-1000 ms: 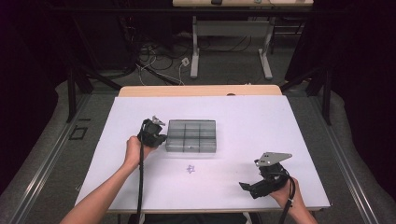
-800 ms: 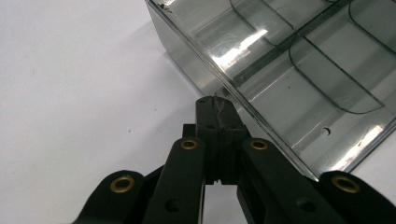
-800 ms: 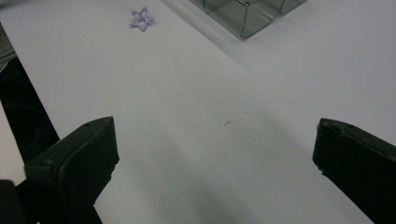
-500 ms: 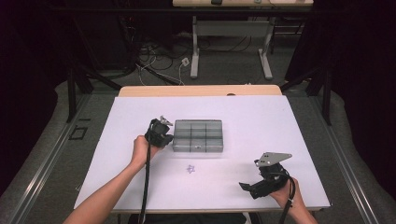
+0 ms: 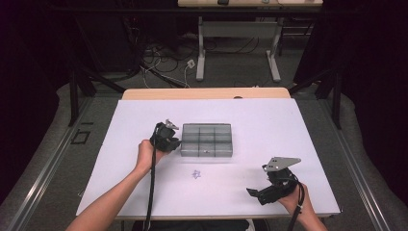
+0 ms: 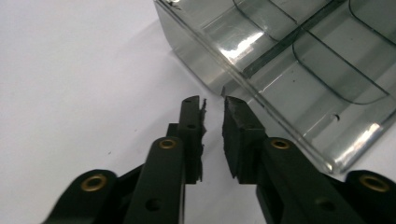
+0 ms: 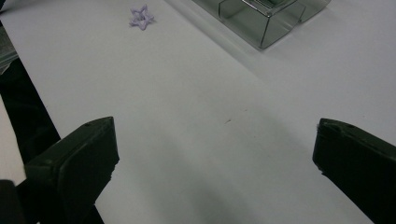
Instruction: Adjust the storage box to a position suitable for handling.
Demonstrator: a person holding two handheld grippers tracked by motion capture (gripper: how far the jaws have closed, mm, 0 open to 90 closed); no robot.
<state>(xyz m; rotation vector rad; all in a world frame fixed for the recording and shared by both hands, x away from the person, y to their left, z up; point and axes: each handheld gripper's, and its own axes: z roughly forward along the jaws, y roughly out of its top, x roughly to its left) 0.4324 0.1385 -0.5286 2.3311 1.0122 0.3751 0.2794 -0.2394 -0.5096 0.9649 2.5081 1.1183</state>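
Grippers beside a clear compartment box (image 5: 206, 140)

High view: left gripper (image 5: 169, 136) sits at the box's left wall, right gripper (image 5: 262, 191) well apart near the table's front edge. Left gripper view: jaws, just opening, stand slightly apart with nothing between, tips at the box wall (image 6: 280, 88). Right gripper view: jaws wide apart, purple star (image 7: 141, 17) far ahead.

Two handheld black grippers, bare forearms, no sleeves in sight. Left gripper (image 5: 166, 137): compact black body, small grey plate on top, black cable (image 5: 152, 192) trailing back along the forearm. Right gripper (image 5: 272, 185): black, topped by a grey three-cornered plate (image 5: 283, 162) with small holes, thin black cable at the wrist. Long black jaws with brass-ringed pivot holes (image 6: 167, 143), plain round holes farther along, flat matte pads (image 6: 233, 135), edges chipped and ragged.
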